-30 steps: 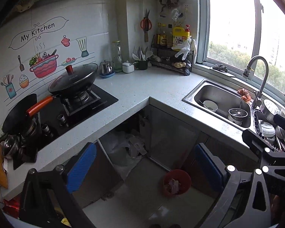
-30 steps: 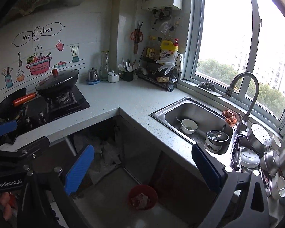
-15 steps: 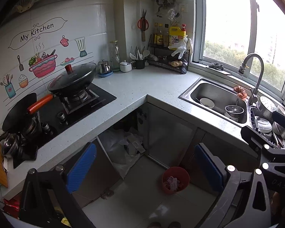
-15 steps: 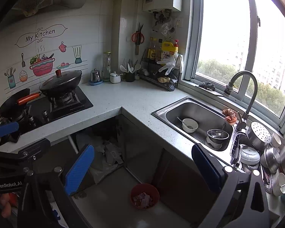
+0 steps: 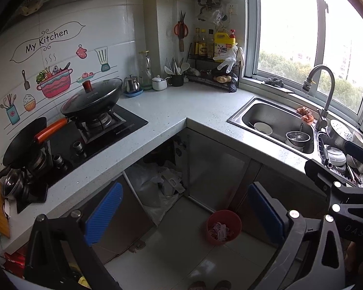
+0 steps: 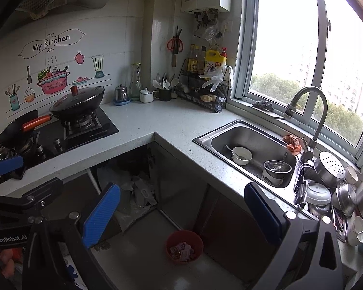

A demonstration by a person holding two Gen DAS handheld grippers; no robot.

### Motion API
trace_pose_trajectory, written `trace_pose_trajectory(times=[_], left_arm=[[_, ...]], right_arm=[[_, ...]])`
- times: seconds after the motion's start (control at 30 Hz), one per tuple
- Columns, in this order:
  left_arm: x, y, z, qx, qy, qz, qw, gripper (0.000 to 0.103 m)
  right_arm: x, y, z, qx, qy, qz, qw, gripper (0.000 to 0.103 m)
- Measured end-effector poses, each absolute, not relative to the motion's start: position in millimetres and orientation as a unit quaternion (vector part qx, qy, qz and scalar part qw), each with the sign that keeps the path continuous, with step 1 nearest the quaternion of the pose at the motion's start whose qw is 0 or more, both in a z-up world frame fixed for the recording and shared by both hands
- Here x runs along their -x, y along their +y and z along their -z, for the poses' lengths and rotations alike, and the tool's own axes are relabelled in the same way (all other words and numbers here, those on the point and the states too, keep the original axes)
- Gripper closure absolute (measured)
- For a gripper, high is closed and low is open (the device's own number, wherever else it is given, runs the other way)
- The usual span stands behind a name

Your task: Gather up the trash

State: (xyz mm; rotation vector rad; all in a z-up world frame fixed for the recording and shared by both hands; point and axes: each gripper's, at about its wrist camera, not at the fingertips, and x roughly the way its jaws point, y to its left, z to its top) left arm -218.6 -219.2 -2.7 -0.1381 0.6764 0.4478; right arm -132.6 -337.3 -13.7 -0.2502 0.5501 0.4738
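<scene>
A red trash bin [image 5: 223, 226] with wrappers inside stands on the floor by the cabinets; it also shows in the right wrist view [image 6: 184, 245]. My left gripper [image 5: 184, 213] is open and empty, held high above the floor, well short of the bin. My right gripper [image 6: 182, 213] is open and empty too, beside the left one, above the bin. Crumpled plastic bags and paper [image 5: 162, 183] lie under the corner counter, also seen in the right wrist view [image 6: 138, 193]. An orange scrap [image 6: 292, 142] sits at the sink's rim.
An L-shaped grey counter [image 5: 181, 111] carries a gas stove with a black wok [image 5: 92, 100]. A steel sink [image 6: 251, 152] holds a bowl and a pot. A dish rack [image 6: 326, 193] stands at the right. A bottle rack [image 6: 203, 91] fills the corner.
Both grippers have drawn back and risen slightly; the scene has shifted down and the bin looks farther away. Both jaws stay open.
</scene>
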Motion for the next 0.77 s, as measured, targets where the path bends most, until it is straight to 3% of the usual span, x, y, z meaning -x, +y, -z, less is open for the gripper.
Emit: trace_pose_trajectory(times=[0.77], left_arm=[[212.8, -216.7, 9.7, 0.074, 0.338, -0.207, 0.915, 0.001]], right_arm=[[130.1, -336.2, 17.3, 0.123, 0.28, -0.22, 0.926, 0.001]])
